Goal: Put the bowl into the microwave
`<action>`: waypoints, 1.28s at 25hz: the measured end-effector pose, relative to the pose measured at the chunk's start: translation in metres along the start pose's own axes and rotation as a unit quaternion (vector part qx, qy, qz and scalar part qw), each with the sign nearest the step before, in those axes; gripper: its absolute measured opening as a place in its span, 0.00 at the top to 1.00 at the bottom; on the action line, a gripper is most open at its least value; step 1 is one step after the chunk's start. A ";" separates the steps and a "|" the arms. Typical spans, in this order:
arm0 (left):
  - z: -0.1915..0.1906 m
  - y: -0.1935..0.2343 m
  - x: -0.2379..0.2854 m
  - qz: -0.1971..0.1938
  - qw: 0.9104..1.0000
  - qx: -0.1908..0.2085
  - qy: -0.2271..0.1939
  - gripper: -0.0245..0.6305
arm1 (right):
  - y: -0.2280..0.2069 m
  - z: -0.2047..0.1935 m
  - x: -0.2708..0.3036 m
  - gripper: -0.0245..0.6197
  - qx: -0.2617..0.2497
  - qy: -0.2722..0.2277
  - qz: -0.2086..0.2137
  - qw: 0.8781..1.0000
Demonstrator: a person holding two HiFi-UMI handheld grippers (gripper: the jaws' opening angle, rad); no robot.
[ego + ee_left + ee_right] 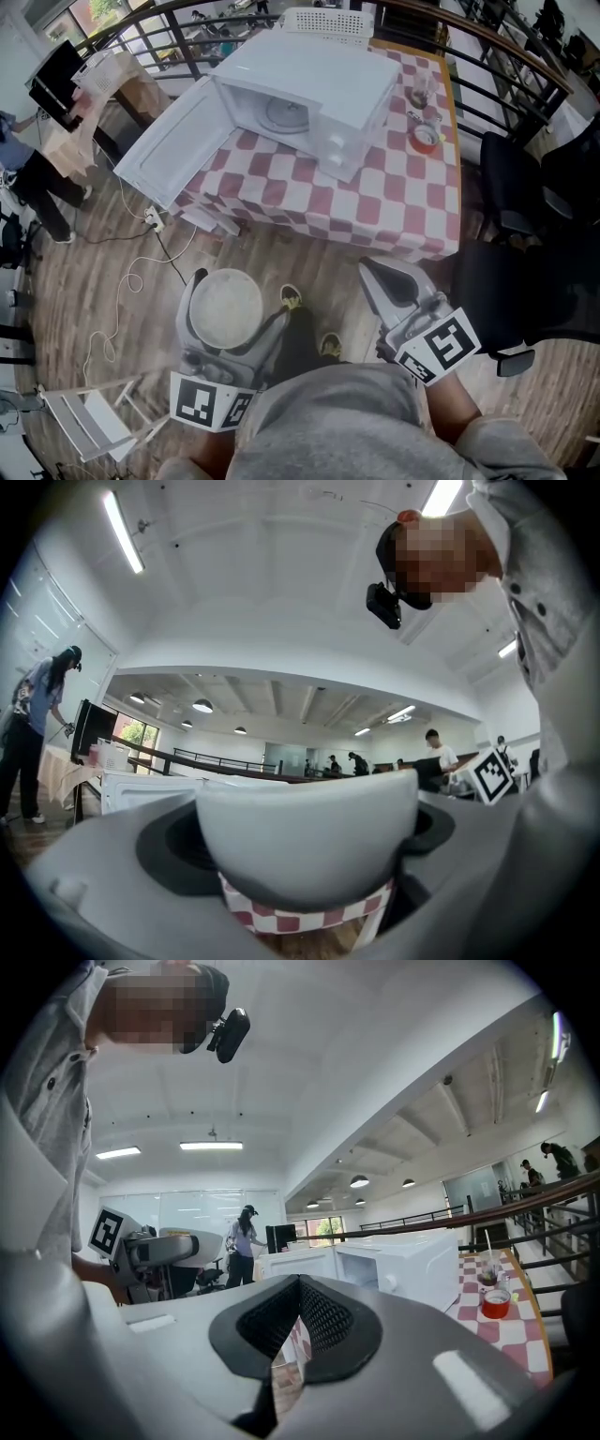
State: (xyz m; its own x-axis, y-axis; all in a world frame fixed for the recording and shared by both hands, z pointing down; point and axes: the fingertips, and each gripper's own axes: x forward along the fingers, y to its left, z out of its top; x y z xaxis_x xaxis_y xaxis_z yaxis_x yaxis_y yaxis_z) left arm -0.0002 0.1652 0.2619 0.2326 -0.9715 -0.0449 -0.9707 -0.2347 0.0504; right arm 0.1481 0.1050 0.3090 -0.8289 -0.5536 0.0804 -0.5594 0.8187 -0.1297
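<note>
A white bowl (pixel 225 306) is upright between the jaws of my left gripper (pixel 231 317), which is shut on it, low over the wooden floor in front of the table. In the left gripper view the bowl (pixel 306 834) fills the gap between the grey fingers (pixel 94 883). The white microwave (pixel 314 89) stands on the checked table (pixel 394 202) with its door (pixel 178 141) swung open to the left and its glass turntable (pixel 284 114) bare. My right gripper (pixel 386 274) is shut on nothing, its pads (pixel 323 1321) pressed together, to the right of the bowl. The microwave (pixel 398 1265) is ahead of it.
A red-lidded container (pixel 425 139) and a glass cup (pixel 417 94) sit on the table right of the microwave, with a white basket (pixel 328 21) behind it. Black office chairs (pixel 530 187) crowd the right. A power strip and cable (pixel 152 221) lie on the floor at left, near a person (pixel 28 178).
</note>
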 end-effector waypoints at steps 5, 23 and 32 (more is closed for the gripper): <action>-0.005 0.012 0.017 -0.007 1.000 -0.001 0.007 0.15 | -0.012 0.001 0.017 0.96 0.004 0.005 -0.005 1.000; -0.024 0.095 0.110 -0.016 0.999 -0.037 0.030 0.15 | -0.059 -0.003 0.121 0.96 0.004 0.045 -0.015 0.999; -0.023 0.142 0.145 -0.017 0.998 -0.040 0.034 0.15 | -0.070 0.006 0.175 0.96 0.002 0.049 -0.018 0.999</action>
State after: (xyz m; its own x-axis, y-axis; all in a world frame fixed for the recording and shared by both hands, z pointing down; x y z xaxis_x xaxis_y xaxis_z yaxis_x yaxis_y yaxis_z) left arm -0.1033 -0.0102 0.2857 0.2706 -0.9625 0.0209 -0.9553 -0.2658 0.1291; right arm 0.0422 -0.0506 0.3261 -0.8051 -0.5650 0.1806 -0.5888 0.7981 -0.1280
